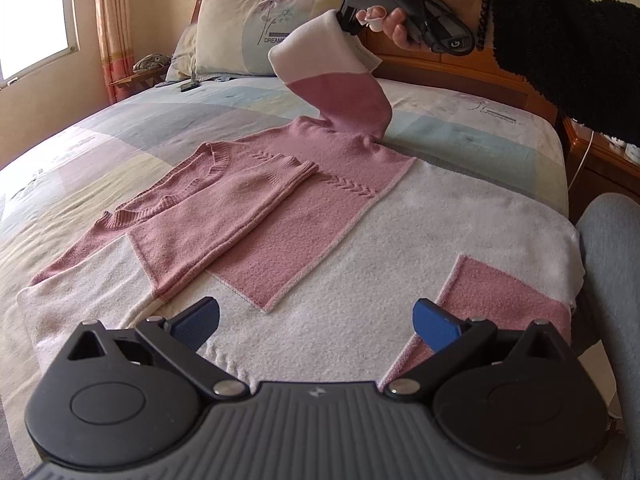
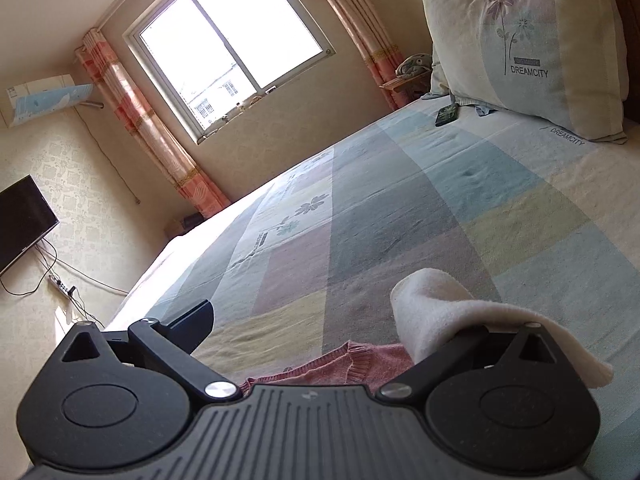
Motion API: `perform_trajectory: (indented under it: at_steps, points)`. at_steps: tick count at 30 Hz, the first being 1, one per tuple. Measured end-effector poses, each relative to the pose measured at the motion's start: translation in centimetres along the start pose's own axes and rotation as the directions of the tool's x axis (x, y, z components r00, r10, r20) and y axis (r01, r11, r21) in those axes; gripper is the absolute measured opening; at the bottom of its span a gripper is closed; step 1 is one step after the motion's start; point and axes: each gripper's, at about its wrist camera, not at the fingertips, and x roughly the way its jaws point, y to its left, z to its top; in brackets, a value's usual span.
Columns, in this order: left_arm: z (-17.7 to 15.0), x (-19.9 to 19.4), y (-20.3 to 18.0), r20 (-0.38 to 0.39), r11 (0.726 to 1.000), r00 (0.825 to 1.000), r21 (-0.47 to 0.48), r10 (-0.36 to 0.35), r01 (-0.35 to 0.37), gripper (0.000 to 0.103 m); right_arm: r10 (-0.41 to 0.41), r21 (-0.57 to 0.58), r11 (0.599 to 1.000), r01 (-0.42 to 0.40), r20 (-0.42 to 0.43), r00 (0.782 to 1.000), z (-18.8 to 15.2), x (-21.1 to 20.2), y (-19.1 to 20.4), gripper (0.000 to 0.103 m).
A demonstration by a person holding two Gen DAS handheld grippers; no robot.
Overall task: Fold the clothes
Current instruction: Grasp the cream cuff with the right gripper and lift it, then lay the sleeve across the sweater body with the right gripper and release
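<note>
Two claws share this fold. The right claw point(image 1: 350, 20) holds the sleeve point(image 1: 344, 96) up above the bed point(image 1: 120, 128). Its jaws are apart, with the white cuff point(image 2: 436, 308) draped over one finger rather than pinched (so it could slide off). We would carry it low and slowly across the chest and lay it flat beside the other sleeve point(image 1: 224, 216), already folded there. The left claw point(image 1: 316, 320) hovers spread and empty over the near white hem. The sweater point(image 1: 304, 232) lies flat on the bed: a fuzzy, limp knit, pink over white, with a ribbed V-neck and a cable stitch.
</note>
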Motion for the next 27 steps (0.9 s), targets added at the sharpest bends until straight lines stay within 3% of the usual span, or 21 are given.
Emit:
perform_trajectory:
  at_steps: [9, 19, 27]
  points:
    - [-0.3, -0.2, 0.6, -0.003, 1.0, 1.0, -0.014, 0.015, -0.015, 0.102, 0.079, -0.083, 0.993, -0.084, -0.063, 0.995, -0.7, 1.4, 4.8, 0.103]
    - [-0.9, -0.3, 1.6, -0.017, 0.999, 1.0, -0.044, 0.024, -0.024, 0.102, 0.096, -0.116, 0.986, -0.118, -0.181, 0.979, -3.6, 5.3, 7.6, 0.103]
    - [-1.3, 0.2, 2.0, -0.044, 0.998, 0.999, -0.054, 0.026, -0.028, 0.102, 0.068, -0.171, 0.977, -0.127, -0.315, 0.947, -7.3, 8.6, 8.4, 0.103]
